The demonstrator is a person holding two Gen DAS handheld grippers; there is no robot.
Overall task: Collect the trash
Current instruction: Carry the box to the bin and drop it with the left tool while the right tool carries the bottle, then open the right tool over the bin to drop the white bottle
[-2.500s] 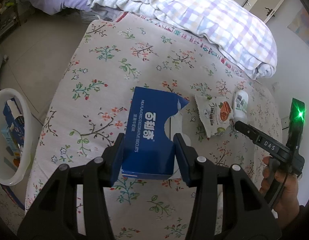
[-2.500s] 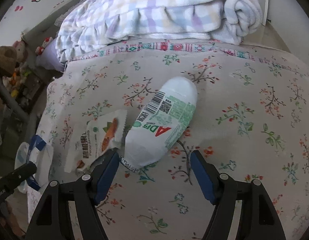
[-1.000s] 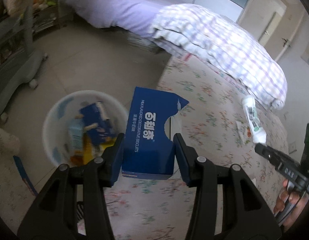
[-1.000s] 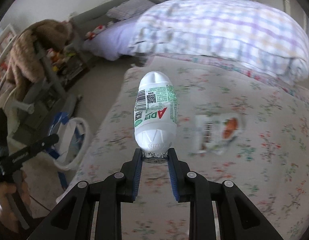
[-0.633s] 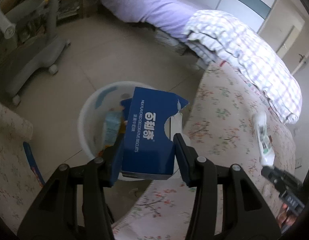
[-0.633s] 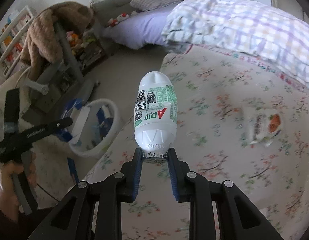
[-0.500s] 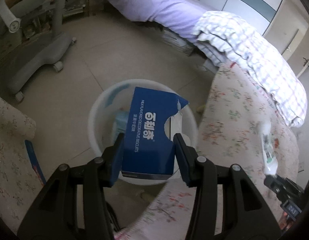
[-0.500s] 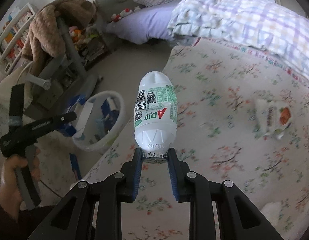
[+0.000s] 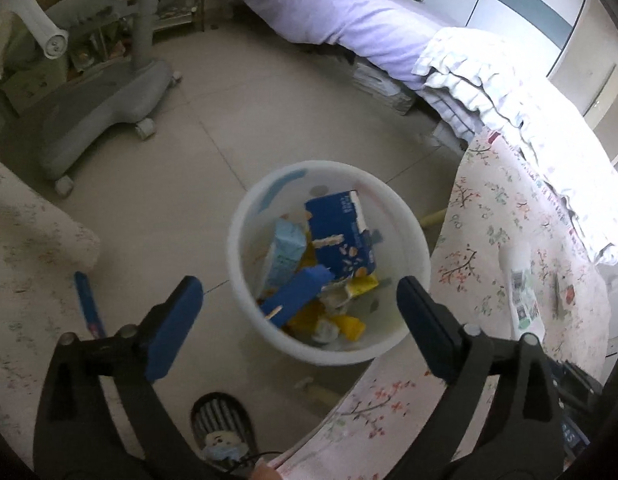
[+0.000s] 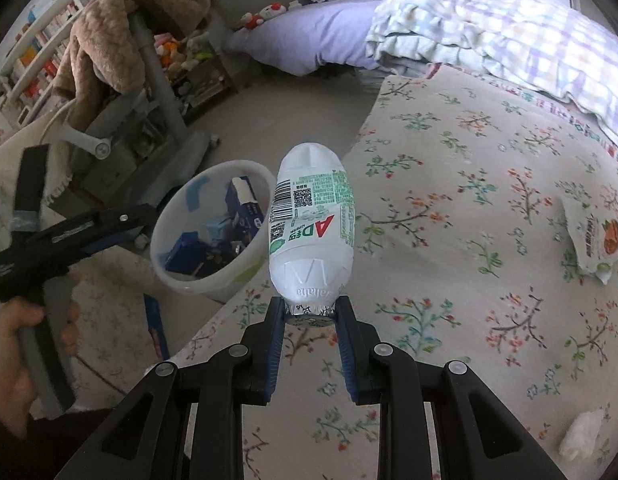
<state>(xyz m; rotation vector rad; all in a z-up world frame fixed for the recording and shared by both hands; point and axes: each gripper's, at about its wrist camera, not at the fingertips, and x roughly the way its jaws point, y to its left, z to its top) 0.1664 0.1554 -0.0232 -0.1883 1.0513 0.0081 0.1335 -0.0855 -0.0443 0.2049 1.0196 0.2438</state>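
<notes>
My left gripper [image 9: 299,290] hangs over the white bin [image 9: 239,240], its jaws opening wide with nothing between the pads. Below it, the blue box [image 9: 297,298] lies tilted in the bin among other cartons. My right gripper [image 10: 311,312] is shut on the neck of a white bottle with a green label [image 10: 313,232], held over the edge of the floral bedspread [image 10: 449,208]. The bin [image 10: 167,268] sits to the bottle's left, with the left gripper [image 10: 89,228] above it. A snack wrapper [image 10: 597,240] and a crumpled tissue [image 10: 581,432] lie on the bedspread.
A grey wheeled stand [image 9: 109,92] is on the tiled floor beyond the bin. A checked blanket [image 10: 529,32] lies folded at the bed's far end. A blue strip [image 9: 87,304] and a slipper [image 9: 221,420] lie on the floor near the bin.
The left gripper opened and let go of the blue box, which dropped into the bin. The right gripper carried the bottle closer to the bed's edge and the bin.
</notes>
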